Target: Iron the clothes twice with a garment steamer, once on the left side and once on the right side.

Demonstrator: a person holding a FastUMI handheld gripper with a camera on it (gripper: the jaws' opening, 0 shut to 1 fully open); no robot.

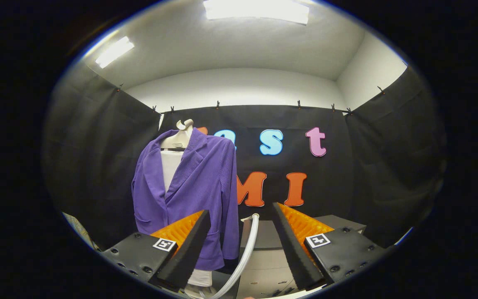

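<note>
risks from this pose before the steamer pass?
1. The tongs stand open with nothing gripped; the pale curved steamer hose runs up between the fingers, so closing now could pinch hose rather than a handle.
2. The purple ribbed jacket on the white mannequin torso hangs beyond the left finger, off-centre; a straight advance would likely miss its far side.
3. The hose could snag the jacket's hem.

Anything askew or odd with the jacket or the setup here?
Nothing stands out. The purple jacket hangs open and straight on its form, beyond the fingers. The gripper is open, with a pale hose running up between its fingers.
</note>
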